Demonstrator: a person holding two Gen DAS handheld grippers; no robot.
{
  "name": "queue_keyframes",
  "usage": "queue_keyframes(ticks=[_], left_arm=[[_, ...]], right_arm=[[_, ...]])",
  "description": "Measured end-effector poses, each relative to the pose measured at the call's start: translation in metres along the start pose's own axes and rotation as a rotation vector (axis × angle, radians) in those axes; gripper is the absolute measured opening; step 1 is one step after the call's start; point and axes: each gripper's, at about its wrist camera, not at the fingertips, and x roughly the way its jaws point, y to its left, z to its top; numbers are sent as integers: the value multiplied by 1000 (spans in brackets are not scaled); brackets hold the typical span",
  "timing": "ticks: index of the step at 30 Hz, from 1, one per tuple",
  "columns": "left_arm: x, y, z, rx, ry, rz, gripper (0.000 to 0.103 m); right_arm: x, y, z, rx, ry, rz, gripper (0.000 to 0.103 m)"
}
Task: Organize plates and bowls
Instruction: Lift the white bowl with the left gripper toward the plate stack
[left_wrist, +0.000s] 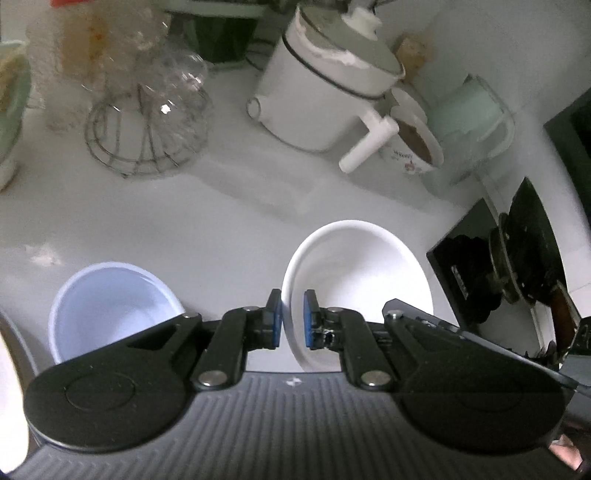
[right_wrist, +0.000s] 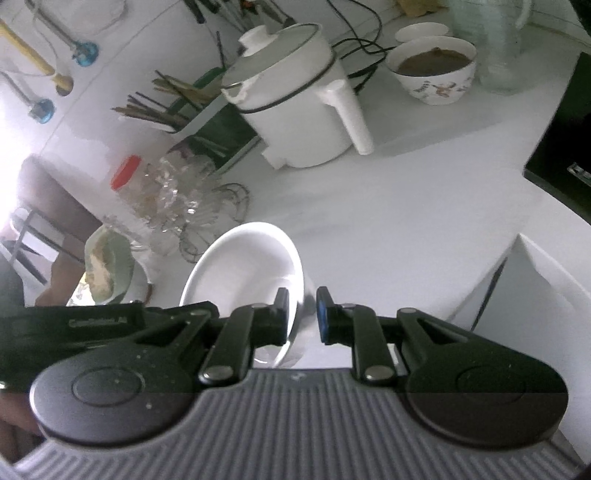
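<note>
Both grippers hold one white bowl by its rim

Left gripper (left_wrist: 292, 319) is nearly closed on the rim of the white bowl (left_wrist: 364, 273), low in the centre of its frame; the right gripper (right_wrist: 303, 315) pinches the opposite wall of the same bowl (right_wrist: 240, 269). It seems tilted, lifted off the white counter (left_wrist: 184, 221). A bluish bowl (left_wrist: 107, 299) stands lower left of the left gripper, likely the nesting target. Only the right view shows the utensil rack (right_wrist: 207, 122).

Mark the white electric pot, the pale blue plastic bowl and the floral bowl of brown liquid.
white electric pot (left_wrist: 314, 96), left wrist view, side wall
pale blue plastic bowl (left_wrist: 107, 302), left wrist view, inside
floral bowl of brown liquid (right_wrist: 436, 86), right wrist view, outer wall
</note>
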Motion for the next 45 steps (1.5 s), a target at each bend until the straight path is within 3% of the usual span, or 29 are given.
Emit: queue_keyframes(ticks=[6,15,22,29,34,40,41,45], left_arm=[[-23,23,-1,-44,-68,23,12],[-49,69,-18,-141,-138,102,12],[-55,108,-35,-242,-150,184,12],[-47,125,-43,-268,-155,230,12],[-41,131,-50,-278,-151,253,12],[-42,134,-54,-297,-154,259,12],[-43,134,-54,-298,-156,260,12],[-53,140,-57,-337,-182,269,12]], right_arm=[[9,27,3,-56,26,37,19],[45,74,-5,-183,145,69,19],[80,109,-20,-311,253,78,18],[111,129,-34,-432,332,46,19],[115,132,-43,-501,305,15,19],[116,133,-40,-493,310,26,21],[116,134,-40,-490,314,31,21],[113,132,-39,-474,308,78,42]])
